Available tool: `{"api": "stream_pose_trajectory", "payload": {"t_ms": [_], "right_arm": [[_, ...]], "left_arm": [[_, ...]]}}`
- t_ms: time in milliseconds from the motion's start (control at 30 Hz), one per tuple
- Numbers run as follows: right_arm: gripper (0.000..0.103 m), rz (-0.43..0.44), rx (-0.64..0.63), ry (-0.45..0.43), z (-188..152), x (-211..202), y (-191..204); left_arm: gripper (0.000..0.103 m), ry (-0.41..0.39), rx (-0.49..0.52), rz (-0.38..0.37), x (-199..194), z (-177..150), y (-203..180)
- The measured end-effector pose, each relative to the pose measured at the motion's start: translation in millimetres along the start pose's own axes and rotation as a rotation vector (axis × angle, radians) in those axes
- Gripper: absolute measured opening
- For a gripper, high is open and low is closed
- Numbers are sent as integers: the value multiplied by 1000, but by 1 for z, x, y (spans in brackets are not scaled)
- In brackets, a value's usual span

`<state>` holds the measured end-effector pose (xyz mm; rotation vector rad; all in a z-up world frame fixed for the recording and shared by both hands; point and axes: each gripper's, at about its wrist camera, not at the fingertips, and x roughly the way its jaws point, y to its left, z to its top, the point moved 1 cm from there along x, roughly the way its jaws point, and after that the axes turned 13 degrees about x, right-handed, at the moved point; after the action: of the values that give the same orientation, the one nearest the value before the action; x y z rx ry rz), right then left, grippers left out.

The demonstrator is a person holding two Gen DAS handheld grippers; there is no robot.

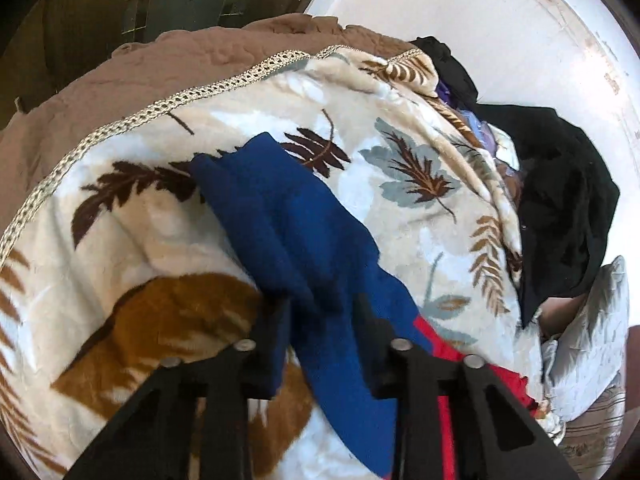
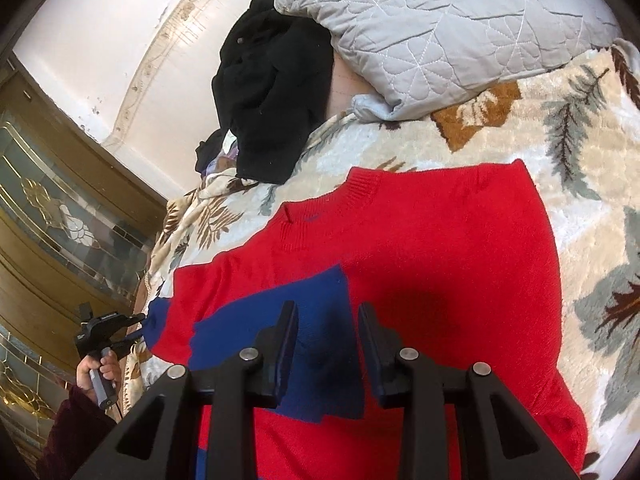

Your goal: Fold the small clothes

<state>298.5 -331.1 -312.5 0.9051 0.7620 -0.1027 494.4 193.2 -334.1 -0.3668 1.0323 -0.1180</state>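
A small red sweater [image 2: 440,240] with blue sleeves lies flat on a leaf-patterned blanket [image 2: 560,128]. One blue sleeve [image 2: 312,320] is folded across its red body. My right gripper [image 2: 328,320] is open, its fingers either side of that folded sleeve, just above it. In the left wrist view the other blue sleeve [image 1: 288,216] stretches away over the blanket [image 1: 120,240]. My left gripper [image 1: 324,312] has its fingers around the sleeve, with a gap still showing. The left gripper also shows in the right wrist view [image 2: 136,326], at the sleeve's end.
A pile of black clothes [image 1: 560,208] lies at the blanket's far edge, also in the right wrist view [image 2: 272,92]. A grey quilted pillow [image 2: 440,28] sits beside it. A brown bedspread [image 1: 160,64], a white wall and a glass-panelled wooden door [image 2: 60,208] lie beyond.
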Motion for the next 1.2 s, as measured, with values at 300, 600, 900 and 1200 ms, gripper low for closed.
{"api": "stream_pose_trajectory", "payload": {"t_ms": [300,600,900,1200], "right_arm": [[34,6,15,-69,8,-17,-6],[34,27,69,-129,22,-46,-20],[35,63,178,-178,41,-80,-52],[86,116,251,-158,46,-85,-66]], "left_arm": [[4,-93,148,63,-29,7,-27],[4,-199,528,-1,-119,-12,-167],[4,-109,974,-204,-133,-140,-355],[49,-55,1125,-303,-126,-206,-394]]}}
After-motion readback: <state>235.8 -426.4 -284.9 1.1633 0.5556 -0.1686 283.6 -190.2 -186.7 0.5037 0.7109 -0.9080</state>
